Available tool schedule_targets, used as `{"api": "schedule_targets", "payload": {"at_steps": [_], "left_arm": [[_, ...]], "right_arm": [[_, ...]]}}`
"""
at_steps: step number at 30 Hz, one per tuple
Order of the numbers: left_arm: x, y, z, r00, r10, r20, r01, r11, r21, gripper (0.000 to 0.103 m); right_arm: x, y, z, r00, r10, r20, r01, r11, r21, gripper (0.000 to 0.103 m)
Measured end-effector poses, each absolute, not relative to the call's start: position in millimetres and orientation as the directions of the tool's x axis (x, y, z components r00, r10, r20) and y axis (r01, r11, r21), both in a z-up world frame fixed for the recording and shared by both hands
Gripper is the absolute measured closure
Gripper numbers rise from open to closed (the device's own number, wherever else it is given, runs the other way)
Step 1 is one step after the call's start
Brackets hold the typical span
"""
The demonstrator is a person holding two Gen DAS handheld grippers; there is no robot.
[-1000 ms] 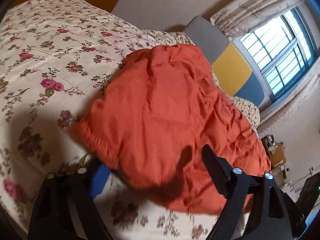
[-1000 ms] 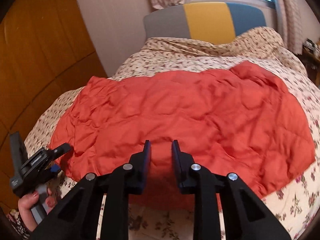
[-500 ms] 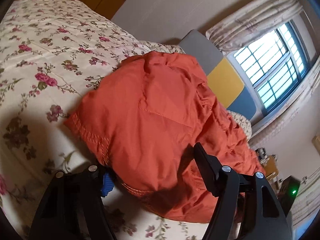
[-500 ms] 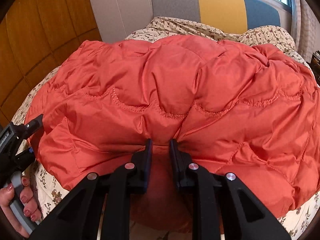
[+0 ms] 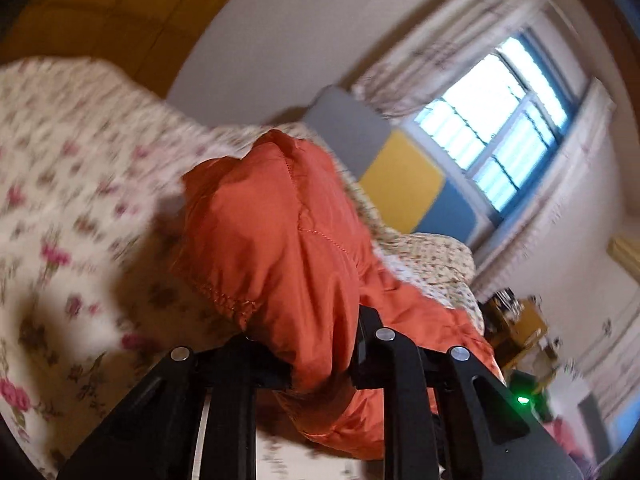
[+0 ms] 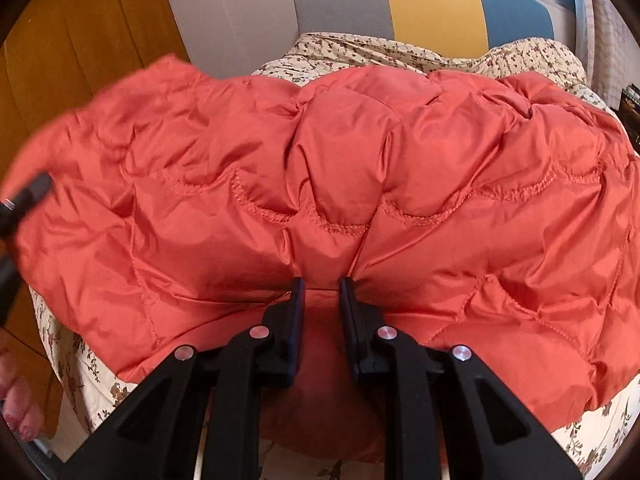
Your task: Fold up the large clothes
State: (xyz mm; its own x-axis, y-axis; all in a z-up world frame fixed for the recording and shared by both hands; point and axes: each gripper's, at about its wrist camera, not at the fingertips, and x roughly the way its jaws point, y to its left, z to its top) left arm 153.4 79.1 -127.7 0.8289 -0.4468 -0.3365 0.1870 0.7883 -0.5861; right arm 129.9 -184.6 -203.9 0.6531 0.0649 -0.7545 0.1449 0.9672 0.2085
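**Near hem lifted off the bed, both corners now gripped**

The orange quilted jacket [image 6: 360,168] is seen raised at its near edge, the far part resting on the floral bed [image 6: 520,54] toward the headboard [image 6: 432,8]. A second ago it lay spread flat; the near hem has since been gathered and lifted, so the padded panels now bulge toward the right wrist camera. The left hand-held gripper [image 5: 320,356], which a second ago stood wide apart at the jacket's edge, is now clenched on a bunched corner of fabric. The right hand-held gripper [image 6: 322,300] is clamped on the hem at its middle. The left view is blurred by motion. The first fold is judged begun: the lifted edge is likely to be carried toward the headboard. Slippery padded cloth may slide from either grip.
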Motion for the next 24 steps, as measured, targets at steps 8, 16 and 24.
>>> {"api": "schedule_targets", "payload": {"at_steps": [8,16,24], "left_arm": [[127,10,-80,0.792,-0.557,-0.251,0.419,0.794,-0.44,0.084],[125,-33,-61,0.795,-0.544,-0.268,0.461,0.829,-0.316,0.084],[118,-67,-55,0.785,-0.553,-0.279,0.509,0.833,-0.217,0.084]], "right_arm": [[130,-207,-202,0.643,0.171,-0.746,0.148,0.929,0.34,0.085],[70,-259,-153,0.755,0.081,-0.651,0.229,0.897,0.377,0.064],[0,-321,-158,0.666,-0.247,-0.704,0.521,0.829,0.203,0.063]]}}
